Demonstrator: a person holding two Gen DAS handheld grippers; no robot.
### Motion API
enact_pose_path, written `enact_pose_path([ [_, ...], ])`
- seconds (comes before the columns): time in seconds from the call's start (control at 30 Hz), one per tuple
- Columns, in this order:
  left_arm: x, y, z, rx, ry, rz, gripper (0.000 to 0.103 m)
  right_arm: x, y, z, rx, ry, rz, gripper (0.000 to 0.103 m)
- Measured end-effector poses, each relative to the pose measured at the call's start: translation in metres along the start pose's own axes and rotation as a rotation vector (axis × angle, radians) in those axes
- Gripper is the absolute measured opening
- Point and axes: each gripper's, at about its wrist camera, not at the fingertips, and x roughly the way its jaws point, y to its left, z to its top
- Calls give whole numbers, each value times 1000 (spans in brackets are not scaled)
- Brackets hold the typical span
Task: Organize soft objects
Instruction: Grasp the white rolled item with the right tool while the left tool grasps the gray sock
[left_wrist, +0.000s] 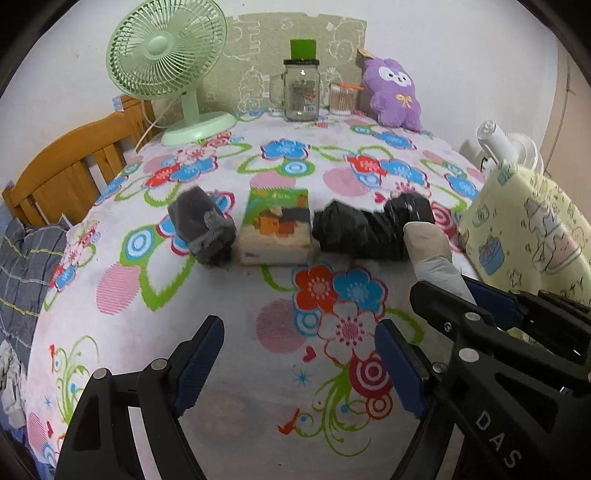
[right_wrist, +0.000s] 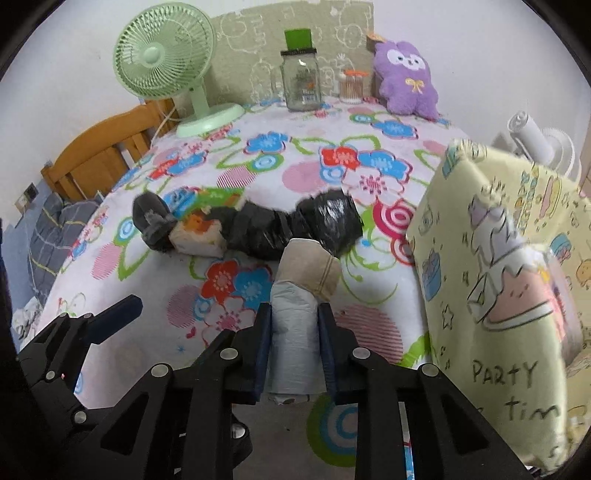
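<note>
In my left wrist view, my left gripper (left_wrist: 299, 363) sits at the bottom of the frame with its jaws standing wide apart, nothing between them, over the flowered tablecloth (left_wrist: 258, 162). Across the middle of the frame, left to right, lie a dark grey rolled sock (left_wrist: 203, 227), a tissue pack (left_wrist: 275, 227) touching it, and a black plastic bundle (left_wrist: 365, 227) just beside the pack. At the lower right my right gripper (left_wrist: 454, 295) comes in, clamped on a pale rolled cloth (left_wrist: 430, 247) whose tip touches the black bundle. A yellow printed box (left_wrist: 532, 236) fills the right edge.

In my right wrist view the pads press both sides of that pale roll (right_wrist: 295, 325) at bottom centre; its beige end points at the black bundle (right_wrist: 295, 229). Along the upper edge stand a green fan (right_wrist: 166, 62), a glass jar (right_wrist: 301, 85) and a purple plush (right_wrist: 406, 81)
</note>
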Motion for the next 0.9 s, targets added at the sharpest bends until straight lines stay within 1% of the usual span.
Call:
enact_pose_path([
  [0.17,-2,12,14,-25,-15,7,85,-4,9,14,-6,-27,6,27],
  [0.37,-1,29,32,-48,-40,47,85,-1,21,35,-5,-57,24,27],
  [0.47,4,36,40,-53,-48,74,83,5,27,43,1,-70,35,27],
  [0.6,13,46,49,-67,-40,85,78,16,32,54,10,-74,41,27],
  [0.7,16,51,56,-75,-58,107,72,23,34,62,16,-82,43,27],
  [0.9,29,61,65,-91,-42,104,72,35,39,74,19,-91,43,27],
])
